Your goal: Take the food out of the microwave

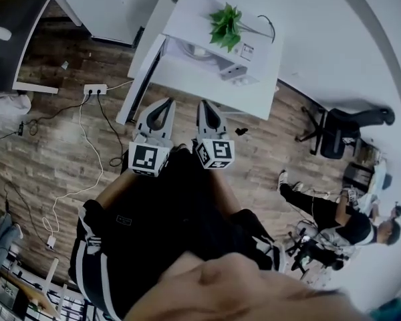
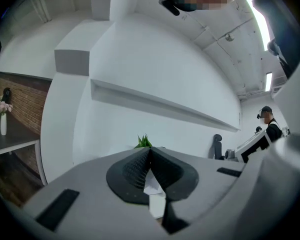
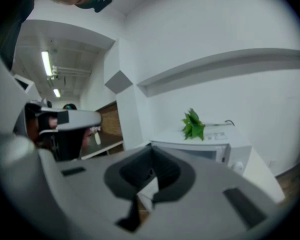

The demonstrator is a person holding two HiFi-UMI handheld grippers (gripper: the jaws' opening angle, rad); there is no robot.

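A white microwave (image 1: 214,49) stands on a white table (image 1: 180,89) ahead of me, with a small green plant (image 1: 226,25) on top of it. Its door looks closed, and I cannot make out any food inside. Both grippers are held side by side short of the table's near edge, pointing toward it. The left gripper (image 1: 163,105) and the right gripper (image 1: 206,107) are both shut, with nothing in them. In the right gripper view the microwave (image 3: 210,146) and plant (image 3: 192,125) lie beyond the shut jaw tips (image 3: 151,156). The left gripper view shows only the plant's top (image 2: 143,142) over its shut tips (image 2: 149,151).
The floor is wood planks. A power strip (image 1: 95,89) with trailing cables lies to the left of the table. An office chair (image 1: 334,136) and a seated person (image 1: 334,212) are at the right. A dark desk (image 1: 13,32) stands at the far left.
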